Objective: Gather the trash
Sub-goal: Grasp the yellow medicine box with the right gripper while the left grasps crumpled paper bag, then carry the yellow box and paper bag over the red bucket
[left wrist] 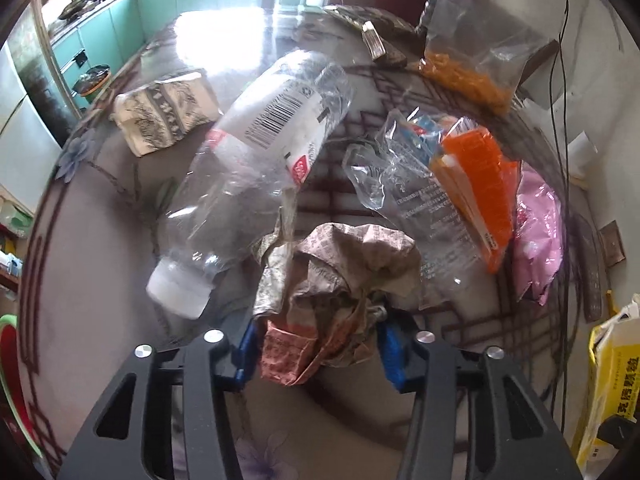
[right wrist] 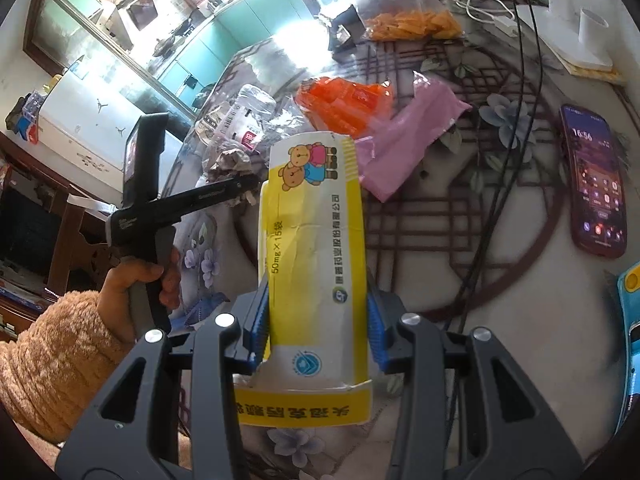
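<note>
Clear glossy plastic bottle (left wrist: 256,152), crumpled matt paper wad (left wrist: 340,280), smooth yellow cardboard box (right wrist: 316,280).

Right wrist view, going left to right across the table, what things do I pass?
Hand holding the left gripper → yellow medicine box in the right gripper → pink bag → phone.

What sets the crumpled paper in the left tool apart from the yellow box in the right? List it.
1. The crumpled paper is a wadded brownish ball; the yellow medicine box is flattened and smooth.
2. The paper shows faded print; the box shows cartoon bears and bright yellow bands.
3. The paper bulges past the left tool; the box stands long beyond the right tool.
Shared: each is clamped between blue pads.
</note>
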